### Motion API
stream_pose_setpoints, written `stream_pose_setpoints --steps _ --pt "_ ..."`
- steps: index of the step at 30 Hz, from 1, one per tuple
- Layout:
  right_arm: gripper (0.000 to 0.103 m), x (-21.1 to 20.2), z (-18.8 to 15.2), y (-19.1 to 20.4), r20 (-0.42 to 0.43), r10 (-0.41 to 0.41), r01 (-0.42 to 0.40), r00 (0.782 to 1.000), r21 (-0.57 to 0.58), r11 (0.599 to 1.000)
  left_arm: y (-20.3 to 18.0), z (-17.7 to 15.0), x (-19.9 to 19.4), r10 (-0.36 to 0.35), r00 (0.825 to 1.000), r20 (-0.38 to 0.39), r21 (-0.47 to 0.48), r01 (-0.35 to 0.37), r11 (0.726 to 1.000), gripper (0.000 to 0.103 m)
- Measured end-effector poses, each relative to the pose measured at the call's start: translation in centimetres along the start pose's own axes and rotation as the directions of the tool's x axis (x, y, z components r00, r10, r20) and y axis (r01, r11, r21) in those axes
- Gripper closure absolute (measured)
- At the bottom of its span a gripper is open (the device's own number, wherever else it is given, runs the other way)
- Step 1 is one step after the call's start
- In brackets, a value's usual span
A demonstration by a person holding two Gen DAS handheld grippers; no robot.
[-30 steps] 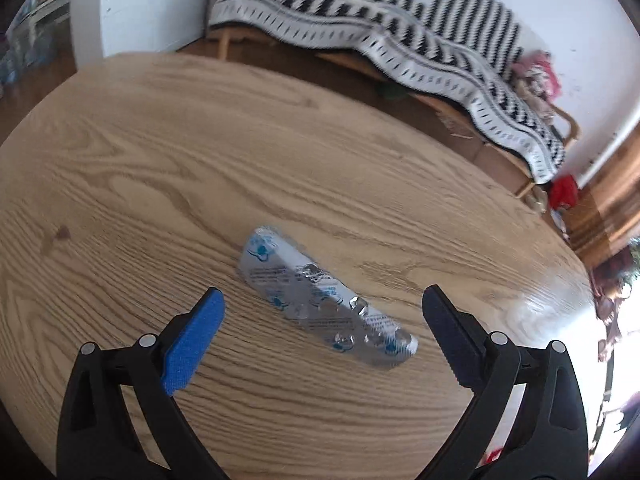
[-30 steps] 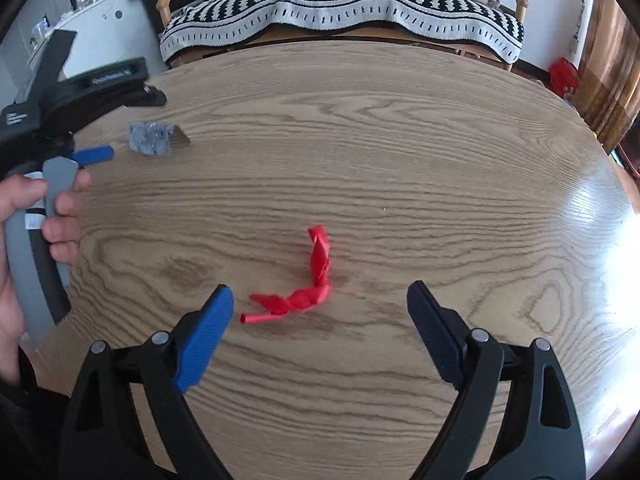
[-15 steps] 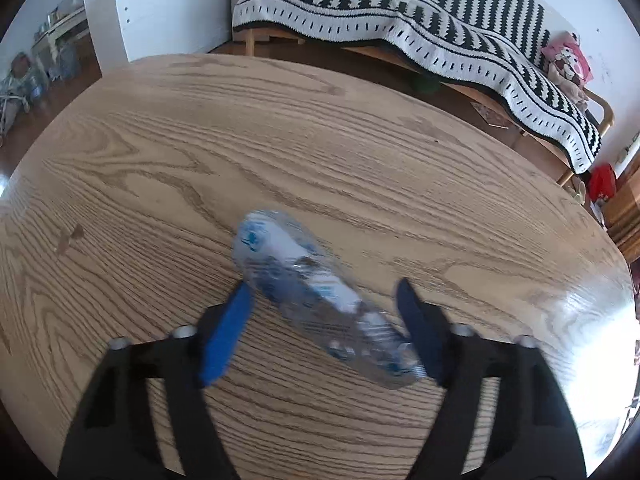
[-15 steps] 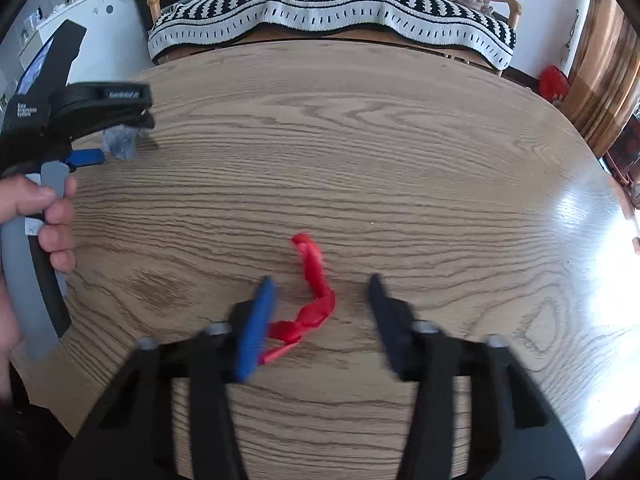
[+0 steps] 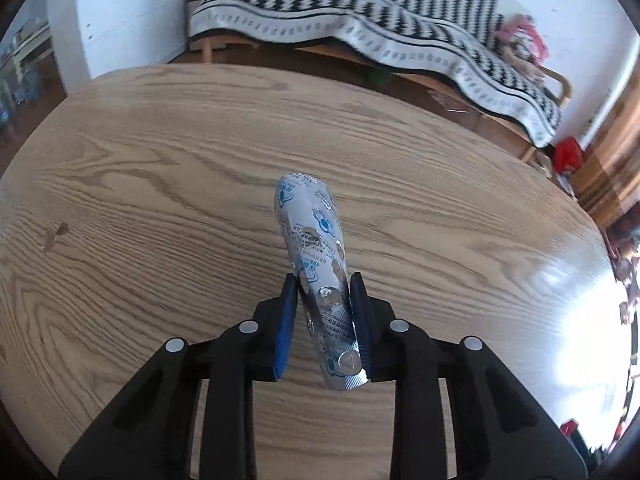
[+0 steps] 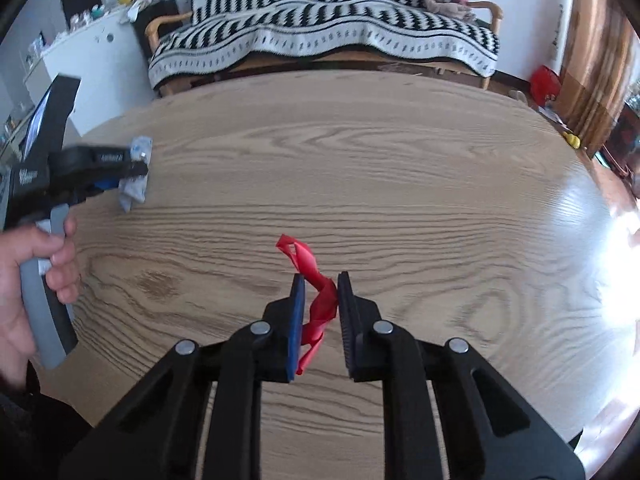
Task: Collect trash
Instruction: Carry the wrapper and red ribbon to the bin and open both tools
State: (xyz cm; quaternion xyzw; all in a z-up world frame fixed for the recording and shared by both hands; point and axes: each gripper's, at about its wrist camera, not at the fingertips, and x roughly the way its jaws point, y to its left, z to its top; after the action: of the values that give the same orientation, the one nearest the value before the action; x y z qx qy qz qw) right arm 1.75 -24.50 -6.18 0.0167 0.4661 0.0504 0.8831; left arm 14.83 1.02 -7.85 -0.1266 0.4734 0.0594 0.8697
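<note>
Wooden table (image 5: 160,200); left gripper (image 5: 324,284) clamps blister pack (image 5: 316,264).

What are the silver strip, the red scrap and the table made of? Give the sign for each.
Silver strip: looks like foil-backed plastic, a shiny blister pack with printed blue marks and burst round pockets.
Red scrap: thin, glossy, twisted like plastic film or burst balloon rubber; which one is unclear.
Table: wood or wood veneer, with a bold grain and a satin sheen in the glare.
</note>
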Motion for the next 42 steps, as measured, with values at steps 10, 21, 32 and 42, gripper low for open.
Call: stream_pose_setpoints --steps 10,21,32,42 --pt "0.086 -6.6 -4.8 -13.7 0.06 -0.118 0.104 0.991 0.195 0.975 -13.2 -6.8 -5.9 -0.197 0.98 0.034 0.28 0.18 0.943 0.077" --pt "0.086 -13.9 -17.4 -31.1 -0.002 -0.308 0.271 0.951 0.477 0.836 -31.0 -20.7 -11.0 -0.406 0.906 -0.119 0.585 0.395 0.708 0.077" --pt "0.086 -18.3 -28.1 -39.7 -0.084 -0.362 0.325 0.928 0.655 0.682 -41.7 -34.0 -14.0 -0.492 0.823 -0.283 0.753 0.509 0.418 0.077" --pt "0.086 -17.7 -28.3 -40.7 -0.108 -0.359 0.335 0.927 0.669 0.664 -45.5 -39.8 -12.8 -0.462 0.805 -0.371 0.788 0.536 0.302 0.077"
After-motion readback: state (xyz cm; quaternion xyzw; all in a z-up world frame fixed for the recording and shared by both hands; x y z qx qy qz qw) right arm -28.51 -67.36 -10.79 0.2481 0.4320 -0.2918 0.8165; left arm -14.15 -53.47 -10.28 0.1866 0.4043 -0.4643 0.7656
